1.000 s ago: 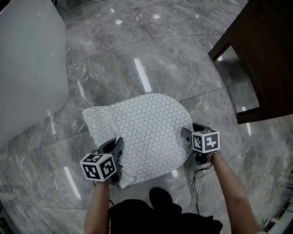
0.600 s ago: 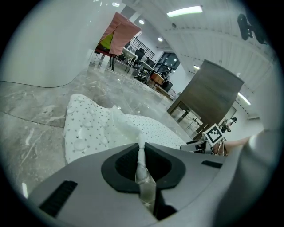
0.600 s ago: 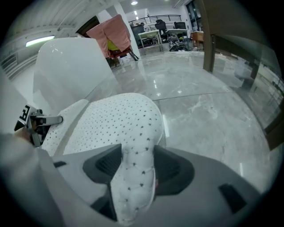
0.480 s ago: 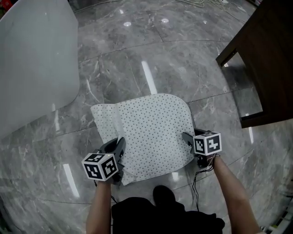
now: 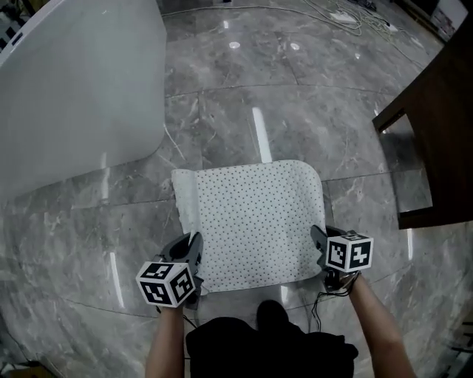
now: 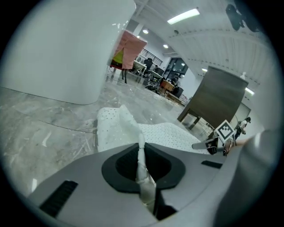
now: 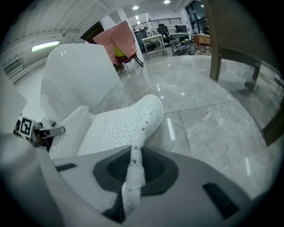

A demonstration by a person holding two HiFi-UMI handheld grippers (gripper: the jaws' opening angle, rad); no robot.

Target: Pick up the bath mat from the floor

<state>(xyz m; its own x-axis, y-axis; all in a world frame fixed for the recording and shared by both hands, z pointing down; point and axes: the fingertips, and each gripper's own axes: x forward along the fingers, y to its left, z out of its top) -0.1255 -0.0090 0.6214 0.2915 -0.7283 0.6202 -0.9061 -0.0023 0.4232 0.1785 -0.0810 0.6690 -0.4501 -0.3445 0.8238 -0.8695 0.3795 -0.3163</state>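
Head view: white bath mat (image 5: 255, 221) with small dark dots sits at frame centre, stretched between the two hand-held grippers over a grey marble floor (image 5: 295, 96). Left hand-held gripper (image 5: 194, 255) is at the mat's lower-left corner. In the left gripper view its jaws are pressed together on a thin fold of the mat's edge (image 6: 141, 162), and the fabric runs up and away from them. Right hand-held gripper (image 5: 319, 240) is at the mat's lower-right corner. In the right gripper view its jaws are closing with the mat's edge (image 7: 132, 170) between them, and the pads already press the fabric. A narrow strip along the mat's left side is folded over and stands up as a ridge. The near edge is raised to jaw level and the far edge slopes down toward the floor; cannot tell whether it touches. A white rounded tub-like body (image 5: 74, 96) fills the upper left of the frame. Dark wooden furniture (image 5: 436, 140) stands at the right edge. Loose cables (image 5: 347, 18) lie on the floor at the top.
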